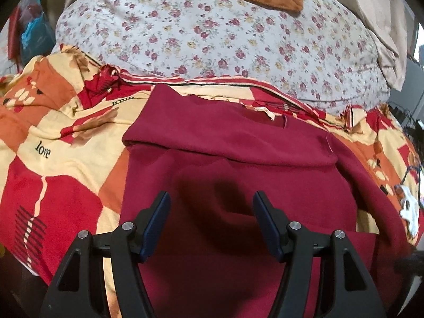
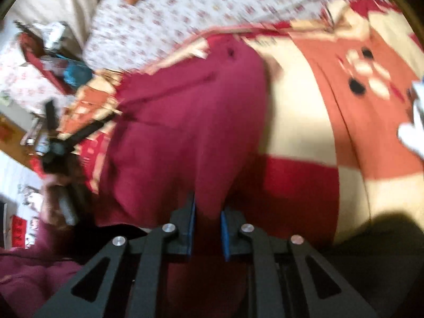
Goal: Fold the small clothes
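- A dark red garment (image 1: 238,164) lies on a patterned bedspread (image 1: 61,143), its far part already doubled toward the near edge, with a floral quilt (image 1: 212,34) piled behind it.
- The right gripper (image 2: 208,225) pinches a raised corner of the garment between nearly closed fingers; the cloth tents up from the bed toward the blue pads (image 2: 191,228).
- The right wrist view is smeared by motion (edges are hard to read), so how deep the bite goes cannot be told.
- Risk: a shallow pinch could let the cloth slip out mid-carry, dropping the flap crooked.
- Risk: a one-sided pull may drag the whole garment across the slippery bedspread and undo the existing fold, since nothing pins the other side.
- The left gripper (image 1: 211,222) hovers low over the near part of the garment, fingers spread wide and holding nothing, pointed along the bed.
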`<action>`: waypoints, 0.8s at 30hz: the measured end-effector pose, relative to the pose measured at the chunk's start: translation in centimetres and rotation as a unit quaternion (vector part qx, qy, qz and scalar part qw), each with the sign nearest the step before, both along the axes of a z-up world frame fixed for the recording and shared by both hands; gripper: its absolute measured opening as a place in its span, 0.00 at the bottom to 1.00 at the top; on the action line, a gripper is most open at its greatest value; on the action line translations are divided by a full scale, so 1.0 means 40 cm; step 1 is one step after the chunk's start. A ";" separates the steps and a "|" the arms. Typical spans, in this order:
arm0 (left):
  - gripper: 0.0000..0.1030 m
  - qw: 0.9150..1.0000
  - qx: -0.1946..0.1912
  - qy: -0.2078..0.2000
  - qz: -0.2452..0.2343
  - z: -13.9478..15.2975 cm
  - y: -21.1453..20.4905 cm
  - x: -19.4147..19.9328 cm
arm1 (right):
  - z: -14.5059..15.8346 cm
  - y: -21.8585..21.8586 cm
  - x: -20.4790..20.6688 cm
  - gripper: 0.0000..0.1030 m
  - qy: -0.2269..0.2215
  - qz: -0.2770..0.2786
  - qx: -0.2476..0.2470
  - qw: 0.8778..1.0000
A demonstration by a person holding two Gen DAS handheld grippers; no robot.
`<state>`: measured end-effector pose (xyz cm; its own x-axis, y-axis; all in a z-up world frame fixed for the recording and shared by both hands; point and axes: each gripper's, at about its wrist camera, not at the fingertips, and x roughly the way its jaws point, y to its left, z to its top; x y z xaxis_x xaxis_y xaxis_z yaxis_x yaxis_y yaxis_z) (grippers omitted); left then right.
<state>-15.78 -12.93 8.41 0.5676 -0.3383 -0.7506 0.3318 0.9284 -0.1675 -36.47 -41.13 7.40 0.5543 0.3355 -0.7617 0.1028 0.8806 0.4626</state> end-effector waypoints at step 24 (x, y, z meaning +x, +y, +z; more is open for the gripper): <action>0.43 0.999 -0.019 0.038 0.029 -0.066 0.080 0.058 | 0.279 -0.098 0.078 0.16 -0.115 -0.027 0.056 0.991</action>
